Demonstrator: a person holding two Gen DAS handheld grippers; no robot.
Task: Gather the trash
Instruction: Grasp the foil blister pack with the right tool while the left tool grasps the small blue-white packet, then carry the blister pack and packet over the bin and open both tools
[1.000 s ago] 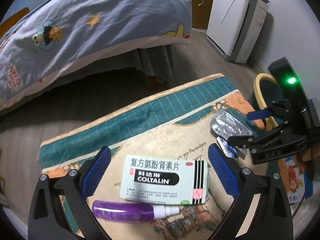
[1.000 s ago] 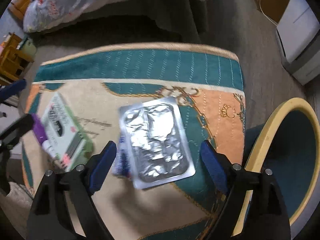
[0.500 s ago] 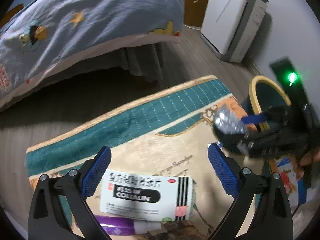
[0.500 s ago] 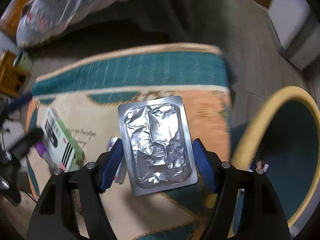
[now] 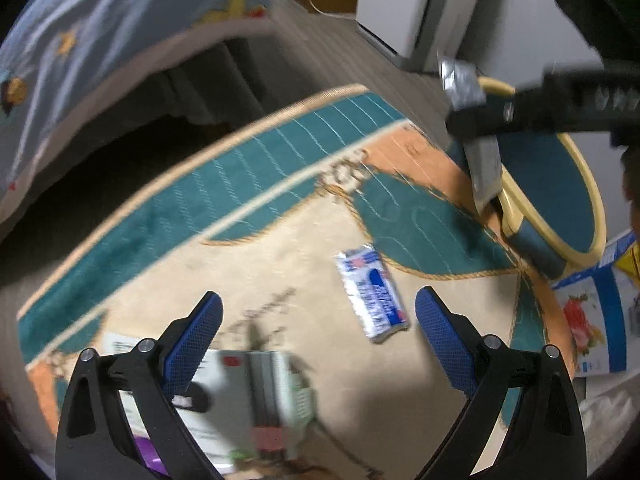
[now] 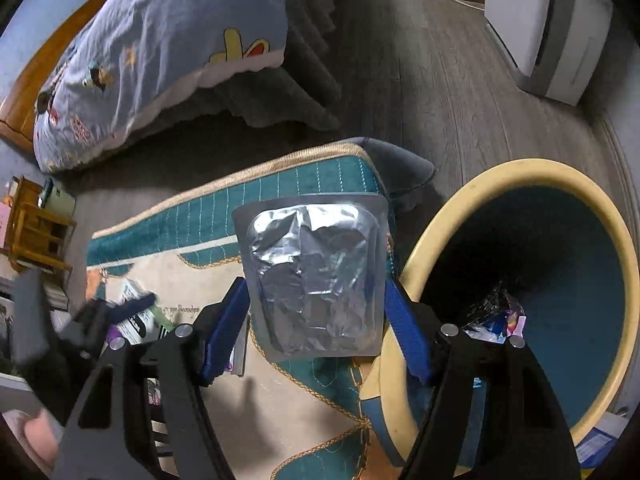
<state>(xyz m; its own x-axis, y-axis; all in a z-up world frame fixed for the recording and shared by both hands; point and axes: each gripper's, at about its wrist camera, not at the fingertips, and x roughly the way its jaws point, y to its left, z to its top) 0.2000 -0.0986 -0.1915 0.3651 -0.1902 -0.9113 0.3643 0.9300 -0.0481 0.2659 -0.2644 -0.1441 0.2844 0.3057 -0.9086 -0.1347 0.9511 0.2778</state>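
My right gripper is shut on a silver foil blister pack, held in the air above the patterned mat beside the yellow-rimmed teal bin. Crumpled wrappers lie inside the bin. In the left wrist view the same blister pack hangs over the bin's rim. My left gripper stands open low over the mat with nothing between its fingers. A small blue-and-white sachet lies just ahead of it. A white medicine box and a purple bottle lie under its left finger.
A bed with a blue cartoon quilt runs along the far side of the mat. A white appliance stands against the wall. A printed carton lies on the floor by the bin. A wooden stool stands at far left.
My right gripper closed on the blister pack and lifted it off the mat toward the bin. My left gripper moved right and lower over the mat, leaving the medicine box under it and the sachet ahead.
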